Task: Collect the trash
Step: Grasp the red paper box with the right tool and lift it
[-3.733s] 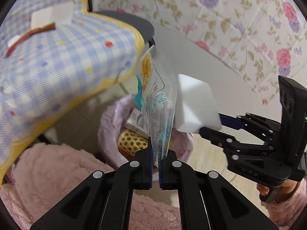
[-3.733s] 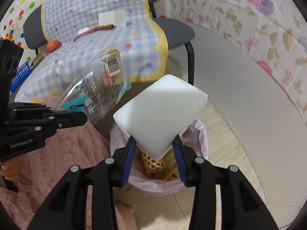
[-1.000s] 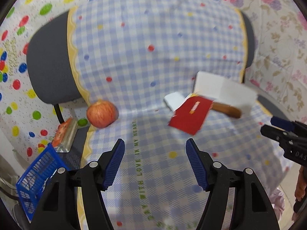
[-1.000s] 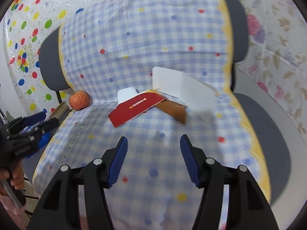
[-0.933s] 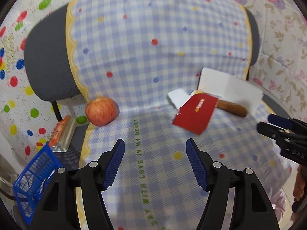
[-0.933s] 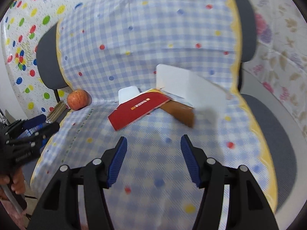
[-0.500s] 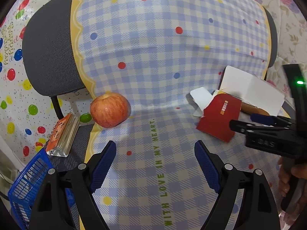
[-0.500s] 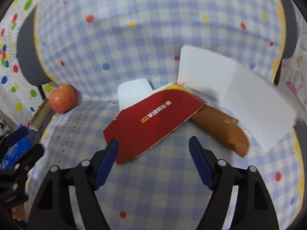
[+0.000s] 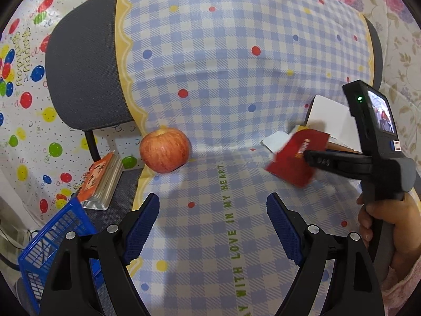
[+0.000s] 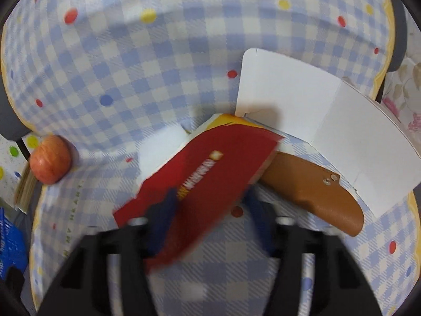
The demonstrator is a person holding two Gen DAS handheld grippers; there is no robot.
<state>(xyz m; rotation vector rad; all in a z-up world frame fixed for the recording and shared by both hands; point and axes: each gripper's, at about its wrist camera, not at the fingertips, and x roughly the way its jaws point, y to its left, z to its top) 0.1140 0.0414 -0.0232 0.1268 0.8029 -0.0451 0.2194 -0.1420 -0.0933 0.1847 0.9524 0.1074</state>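
Note:
A flattened red carton (image 10: 202, 173) lies on the blue checked chair cover (image 10: 158, 65), beside a white folded card (image 10: 329, 121) and a brown leather case (image 10: 310, 187). My right gripper (image 10: 210, 210) is open and blurred, its fingers on either side of the red carton's near end. In the left wrist view the right gripper (image 9: 310, 155) reaches the red carton (image 9: 297, 158) from the right. My left gripper (image 9: 213, 226) is open and empty above the seat. A red apple (image 9: 164, 150) sits at the seat's left edge.
A blue basket (image 9: 52, 239) and an orange booklet (image 9: 101, 181) are left of the chair. A small white card (image 9: 273, 142) lies behind the red carton. The dark chair back (image 9: 84, 65) shows beside the cover. Floral wallpaper (image 9: 402, 39) is at right.
Both grippers have left the trash bag, empty and open, and moved to the chair. In the last half second my right gripper has closed in on the red carton; the left moved slightly nearer the seat.

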